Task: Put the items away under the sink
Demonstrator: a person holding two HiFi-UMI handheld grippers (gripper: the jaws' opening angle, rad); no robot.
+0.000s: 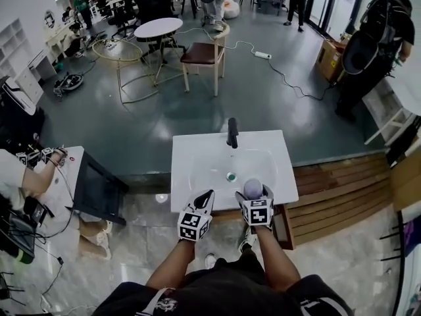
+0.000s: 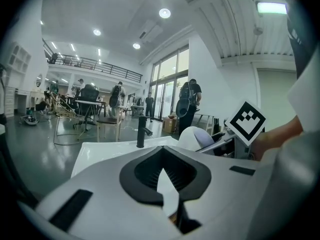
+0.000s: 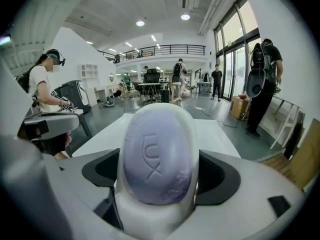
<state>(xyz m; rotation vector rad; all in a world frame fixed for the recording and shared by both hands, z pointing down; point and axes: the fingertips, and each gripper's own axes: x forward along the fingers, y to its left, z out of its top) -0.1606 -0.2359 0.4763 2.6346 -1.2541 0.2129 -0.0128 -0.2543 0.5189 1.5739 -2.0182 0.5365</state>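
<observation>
A white sink (image 1: pixel 197 166) with a black faucet (image 1: pixel 232 132) and a green drain (image 1: pixel 231 176) stands just ahead of me. My right gripper (image 1: pixel 254 193) hovers over the sink's front right part, shut on a purple soap bar (image 1: pixel 252 188) that lies in a white dish. In the right gripper view the soap bar (image 3: pixel 155 159) fills the space between the jaws of the gripper (image 3: pixel 159 170). My left gripper (image 1: pixel 206 197) is at the sink's front edge, jaws together and holding nothing. In the left gripper view the gripper (image 2: pixel 162 173) points toward the faucet (image 2: pixel 141 131), with the soap bar (image 2: pixel 195 136) to the right.
A brown wooden panel (image 1: pixel 285 227) sticks out below the sink's right front corner. Wooden decking (image 1: pixel 342 189) lies to the right. A person sits at a white table (image 1: pixel 72 176) on the left. A chair (image 1: pixel 204 54) and a round table (image 1: pixel 158 28) stand farther back.
</observation>
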